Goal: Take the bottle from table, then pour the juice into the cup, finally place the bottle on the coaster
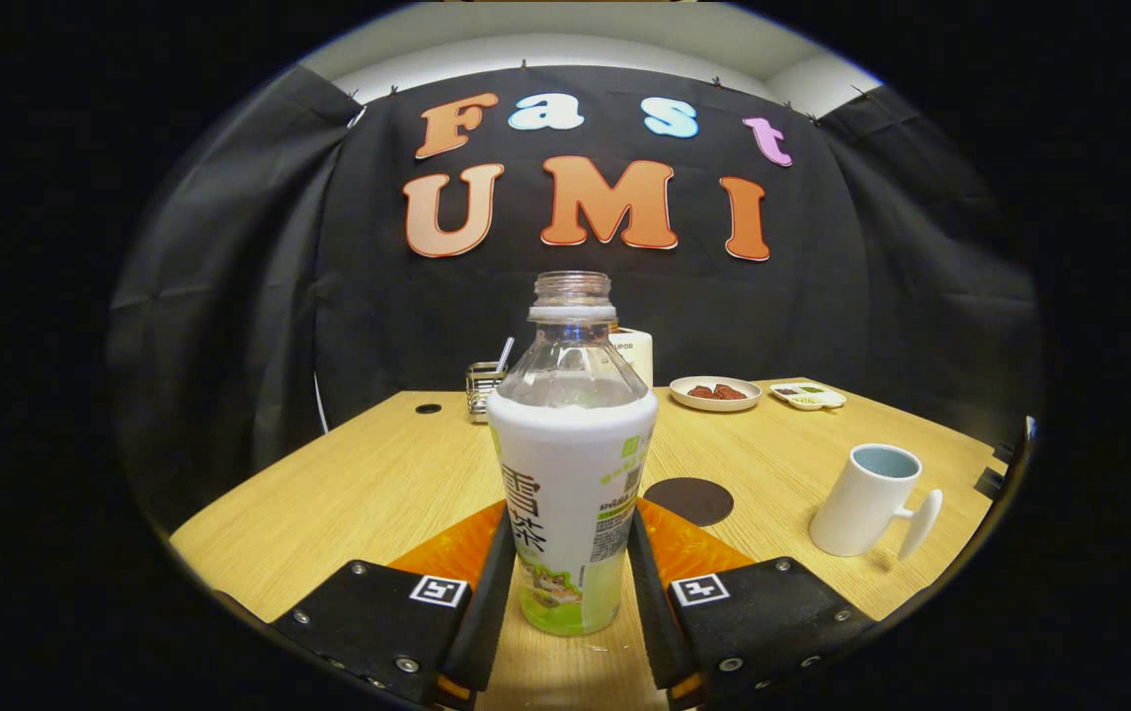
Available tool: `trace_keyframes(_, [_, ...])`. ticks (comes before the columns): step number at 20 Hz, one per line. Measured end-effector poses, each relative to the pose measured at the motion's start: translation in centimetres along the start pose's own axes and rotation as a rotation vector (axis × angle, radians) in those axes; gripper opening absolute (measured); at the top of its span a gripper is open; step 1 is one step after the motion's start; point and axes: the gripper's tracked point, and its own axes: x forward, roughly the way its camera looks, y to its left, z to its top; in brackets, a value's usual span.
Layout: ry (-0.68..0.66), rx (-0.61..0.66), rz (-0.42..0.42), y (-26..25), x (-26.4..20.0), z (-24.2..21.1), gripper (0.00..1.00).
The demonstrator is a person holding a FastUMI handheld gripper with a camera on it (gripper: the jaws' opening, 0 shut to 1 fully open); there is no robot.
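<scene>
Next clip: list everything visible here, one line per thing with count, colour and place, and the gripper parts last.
bottle: 1, clear with white and green label, no cap, upright between the fingers
coaster: 1, dark brown, round, on the table just beyond the bottle toward the cup
cup: 1, white with handle, beside the coaster
table: 1, light wood
plate: 1, white, holding reddish-brown pieces, far side of table
small dish: 1, white, beside the plate
metal holder: 1, silver, behind the bottle
white container: 1, partly hidden behind the bottle
gripper: 1, fingers on either side of the bottle's lower body, seemingly touching it
</scene>
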Motion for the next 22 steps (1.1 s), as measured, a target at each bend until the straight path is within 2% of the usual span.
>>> trace_keyframes(6, [-0.022,0.243,0.069,-0.5,0.8,2.6,0.6])
trace_keyframes(16, [-0.07,0.719,0.081,-4.9,2.4,5.3,0.58])
trace_keyframes(22, [-0.081,0.992,0.099,-6.5,2.5,4.6,0.58])
